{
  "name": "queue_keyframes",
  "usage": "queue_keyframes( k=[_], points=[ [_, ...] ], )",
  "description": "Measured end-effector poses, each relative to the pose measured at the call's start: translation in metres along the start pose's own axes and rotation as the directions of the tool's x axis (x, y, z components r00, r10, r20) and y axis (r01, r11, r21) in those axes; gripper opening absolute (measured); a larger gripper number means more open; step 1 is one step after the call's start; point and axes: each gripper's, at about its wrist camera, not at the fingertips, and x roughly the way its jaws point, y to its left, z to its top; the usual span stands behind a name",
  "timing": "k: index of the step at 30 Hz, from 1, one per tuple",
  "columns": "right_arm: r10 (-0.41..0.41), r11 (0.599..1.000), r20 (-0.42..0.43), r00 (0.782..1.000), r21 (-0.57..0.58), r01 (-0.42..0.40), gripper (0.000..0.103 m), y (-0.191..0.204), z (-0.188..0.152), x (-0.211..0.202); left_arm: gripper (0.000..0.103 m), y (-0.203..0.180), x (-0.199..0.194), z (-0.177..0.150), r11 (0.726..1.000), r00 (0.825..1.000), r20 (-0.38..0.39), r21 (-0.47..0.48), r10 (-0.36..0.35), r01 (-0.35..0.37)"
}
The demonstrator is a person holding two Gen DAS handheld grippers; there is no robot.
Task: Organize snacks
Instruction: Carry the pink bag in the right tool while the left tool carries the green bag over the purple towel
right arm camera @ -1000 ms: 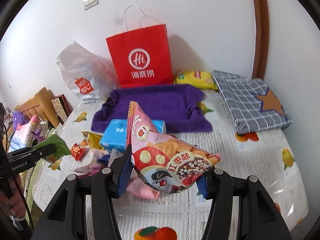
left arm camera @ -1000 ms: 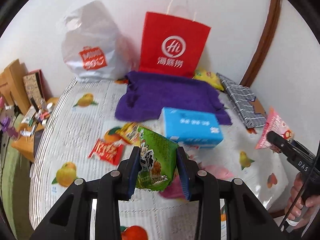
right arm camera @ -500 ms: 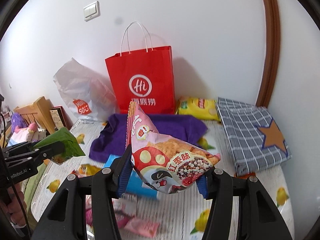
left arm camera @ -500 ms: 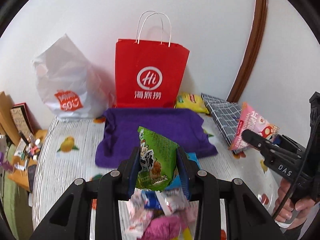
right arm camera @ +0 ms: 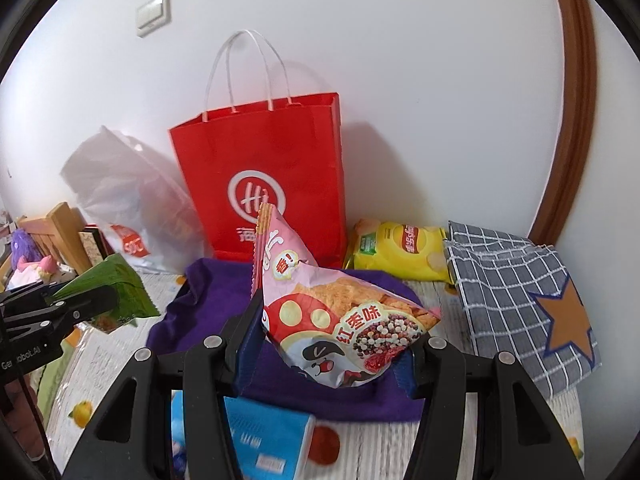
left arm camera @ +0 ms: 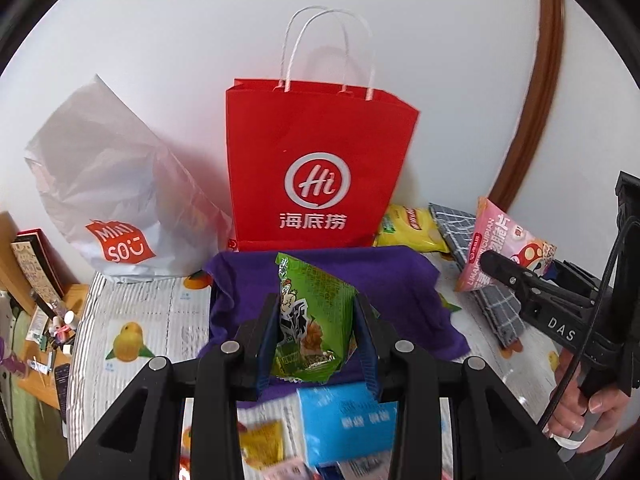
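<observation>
My left gripper [left arm camera: 316, 344] is shut on a green snack packet [left arm camera: 314, 316], held upright above the purple towel [left arm camera: 392, 280]. My right gripper [right arm camera: 328, 344] is shut on a pink snack bag [right arm camera: 340, 320] printed with a mushroom and red dates. Each gripper shows in the other view: the right gripper [left arm camera: 486, 260] with the pink bag [left arm camera: 504, 248] at the right edge, the left gripper [right arm camera: 114, 296] with the green packet [right arm camera: 116, 292] at the left edge. A red paper bag [left arm camera: 320, 168] with white handles stands open against the wall straight ahead, behind the towel.
A white plastic bag [left arm camera: 108, 200] leans left of the red bag. A yellow chip bag [right arm camera: 400, 252] and a grey checked cloth [right arm camera: 520, 304] lie to the right. A blue tissue pack [left arm camera: 344, 420] and small packets lie near me on the fruit-print bedcover [left arm camera: 140, 320]. A cluttered wooden shelf [left arm camera: 36, 320] stands at left.
Both grippers moved forward over the bed toward the red paper bag, each still holding its snack. The bag and purple towel now loom larger; the blue tissue pack slid below the fingers.
</observation>
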Motion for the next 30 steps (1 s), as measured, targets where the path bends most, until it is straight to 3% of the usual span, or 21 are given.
queue_keyframes(
  k=[3, 15, 30],
  points=[
    [-0.004, 1.0, -0.015, 1.0, 0.005, 0.004, 0.055, -0.006, 0.006, 0.024, 0.034, 0.009, 0.021, 0.006, 1.0, 1.0, -0.012, -0.004, 0.028, -0.028],
    [0.0, 0.999, -0.091, 0.996, 0.035, 0.004, 0.055, -0.02, 0.012, 0.111, 0.034, 0.036, 0.102, 0.02, 0.998, 0.996, -0.09, -0.045, 0.027, -0.032],
    [0.028, 0.999, -0.225, 0.974, 0.038, -0.02, 0.055, -0.028, -0.012, 0.182, 0.034, 0.051, 0.172, 0.01, 0.996, 0.983, -0.183, -0.082, 0.024, -0.04]
  ],
)
